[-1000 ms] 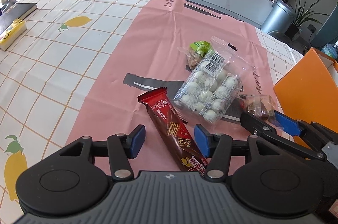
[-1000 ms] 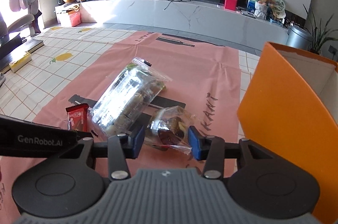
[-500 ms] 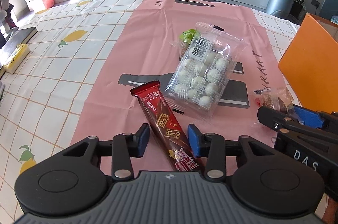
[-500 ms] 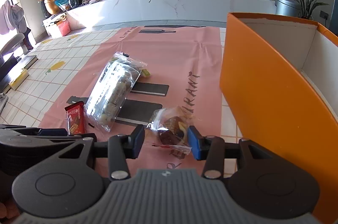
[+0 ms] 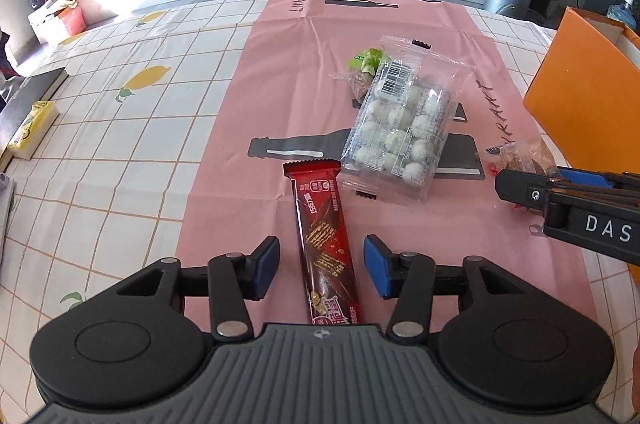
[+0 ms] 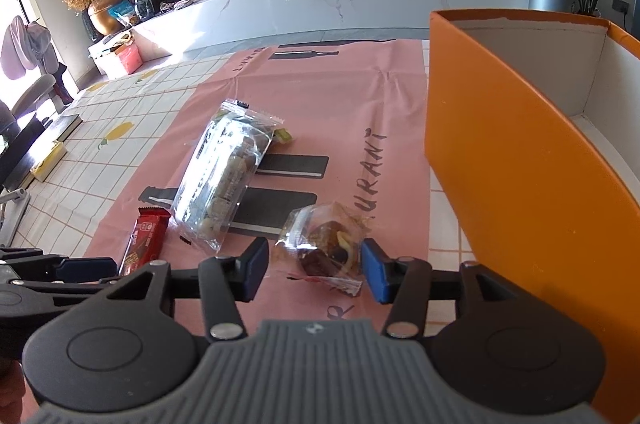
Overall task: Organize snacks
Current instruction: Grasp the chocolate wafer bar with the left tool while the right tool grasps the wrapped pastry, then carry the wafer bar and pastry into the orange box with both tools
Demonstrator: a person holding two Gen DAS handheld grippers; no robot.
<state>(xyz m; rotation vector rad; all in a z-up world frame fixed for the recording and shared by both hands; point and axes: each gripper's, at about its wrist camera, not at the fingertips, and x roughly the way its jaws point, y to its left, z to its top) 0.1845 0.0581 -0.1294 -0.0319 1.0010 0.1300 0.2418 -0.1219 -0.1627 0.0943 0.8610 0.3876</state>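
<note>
Red wafer bar (image 5: 326, 244) lies between my left hand-held gripper (image 5: 322, 272), jaws opening, not touching.
Risk: slick wrapper slips sideways when I clamp.

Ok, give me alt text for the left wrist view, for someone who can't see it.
The left tool, jaws opening, straddles a long red foil-wrapped chocolate bar lying on a pink mat, pads clear of it. Beyond lie a clear plastic pack of white round sweets and a small green-topped packet; at right, the right tool and an orange cardboard box.
</note>
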